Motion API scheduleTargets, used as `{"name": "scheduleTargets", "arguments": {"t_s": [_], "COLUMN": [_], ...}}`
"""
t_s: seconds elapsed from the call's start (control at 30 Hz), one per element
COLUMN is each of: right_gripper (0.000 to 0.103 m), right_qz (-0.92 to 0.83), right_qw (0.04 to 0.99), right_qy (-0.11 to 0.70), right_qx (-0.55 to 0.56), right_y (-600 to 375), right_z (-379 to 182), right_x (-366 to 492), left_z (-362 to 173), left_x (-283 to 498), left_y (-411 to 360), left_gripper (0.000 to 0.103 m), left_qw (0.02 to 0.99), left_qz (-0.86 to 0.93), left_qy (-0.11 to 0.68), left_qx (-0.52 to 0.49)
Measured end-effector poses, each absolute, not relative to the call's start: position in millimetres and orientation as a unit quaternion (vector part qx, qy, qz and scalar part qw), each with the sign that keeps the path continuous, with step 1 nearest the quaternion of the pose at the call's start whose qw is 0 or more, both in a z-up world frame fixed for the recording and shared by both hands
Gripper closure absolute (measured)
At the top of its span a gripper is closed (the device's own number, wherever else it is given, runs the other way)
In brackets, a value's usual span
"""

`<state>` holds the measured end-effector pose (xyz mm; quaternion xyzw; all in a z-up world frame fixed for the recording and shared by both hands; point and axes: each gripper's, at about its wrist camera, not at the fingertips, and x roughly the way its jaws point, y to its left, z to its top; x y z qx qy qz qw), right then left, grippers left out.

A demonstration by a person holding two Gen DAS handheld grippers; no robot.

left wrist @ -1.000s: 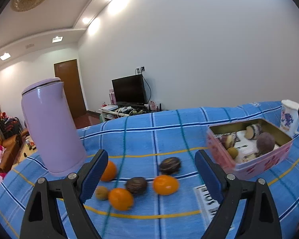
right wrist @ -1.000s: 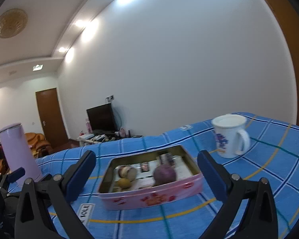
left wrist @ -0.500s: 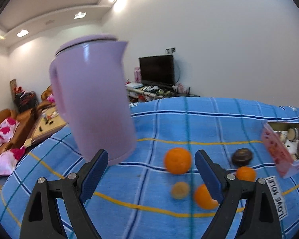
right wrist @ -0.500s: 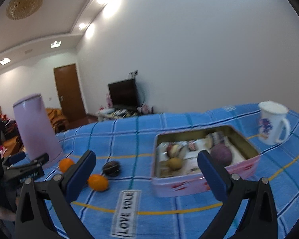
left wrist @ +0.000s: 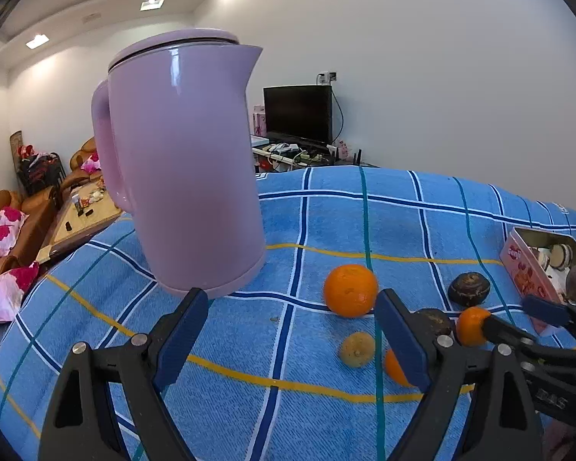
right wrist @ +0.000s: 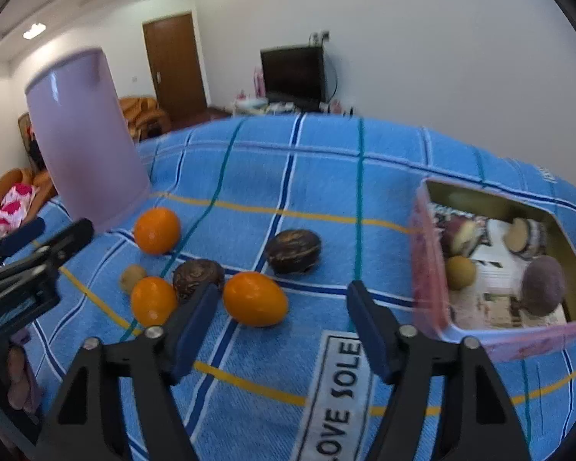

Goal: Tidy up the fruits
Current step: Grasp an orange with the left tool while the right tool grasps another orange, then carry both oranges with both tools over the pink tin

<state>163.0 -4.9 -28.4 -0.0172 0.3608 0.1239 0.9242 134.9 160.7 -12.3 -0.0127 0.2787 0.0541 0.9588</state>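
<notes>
Fruits: we see loose fruit lying on the cloth between the kettle and the tin, with more fruit already inside the tin.
Cloth: we see a blue checked cover with yellow and teal lines, and a printed label near the right gripper.
Kettle: we see a lilac kettle standing upright at the left, just behind the left gripper.
Tin: we see an open pink box at the right, holding a purple fruit, a small yellow one and some wrapped items.
Left gripper: we hold it with its jaws wide apart and nothing between them, low over the cloth in front of the kettle.
Right gripper: its jaws are closing; only bare cloth lies between them, and the nearest orange sits just ahead.
Oranges: we count three, one near the kettle, one in front, one at the left.
Dark fruits: two brown ones, and.
Small tan fruit: beside the left orange.
</notes>
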Motion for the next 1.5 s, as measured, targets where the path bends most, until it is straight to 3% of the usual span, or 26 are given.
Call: {"name": "scheduleTargets", "arguments": {"t_s": [0.13, 0.23, 0.43, 0.6, 0.83, 0.87, 1.1, 1.33, 1.4, 1.5], "right_gripper": [0.034, 0.05, 0.06, 0.061, 0.061, 0.061, 0.061, 0.061, 0.061, 0.061], "right_qz": [0.135, 0.14, 0.147, 0.159, 0.154, 0.153, 0.165, 0.173, 0.174, 0.175], "right_qw": [0.911, 0.899, 0.887, 0.89, 0.93, 0.932, 0.923, 0.922, 0.921, 0.921], "right_qy": [0.388, 0.414, 0.434, 0.426, 0.333, 0.329, 0.344, 0.345, 0.346, 0.345], "right_qx": [-0.029, -0.031, -0.058, -0.043, -0.027, -0.021, 0.046, 0.036, 0.036, 0.042], "right_y": [7, 13, 22, 14, -16, -20, -42, -40, -41, -43], "right_z": [-36, -45, -52, -50, -27, -25, -29, -27, -27, -27], "right_x": [181, 192, 195, 184, 135, 132, 137, 134, 133, 134], "left_z": [-13, -15, -19, -18, -19, -22, -36, -55, -57, -57], "left_x": [134, 135, 142, 136, 125, 125, 149, 165, 171, 175], "left_y": [158, 154, 161, 156, 119, 114, 111, 88, 91, 98], "left_gripper": [0.013, 0.013, 0.013, 0.013, 0.014, 0.015, 0.055, 0.056, 0.062, 0.062], "left_qw": [0.958, 0.957, 0.952, 0.956, 0.952, 0.95, 0.926, 0.903, 0.9, 0.899], "left_qz": [0.025, 0.029, 0.04, 0.004, -0.098, -0.1, -0.116, -0.114, -0.117, -0.125], "left_qy": [0.284, 0.29, 0.303, 0.292, 0.286, 0.29, 0.357, 0.408, 0.416, 0.419], "left_qx": [-0.018, -0.001, -0.014, -0.01, 0.042, 0.055, 0.032, 0.069, 0.058, 0.031]}}
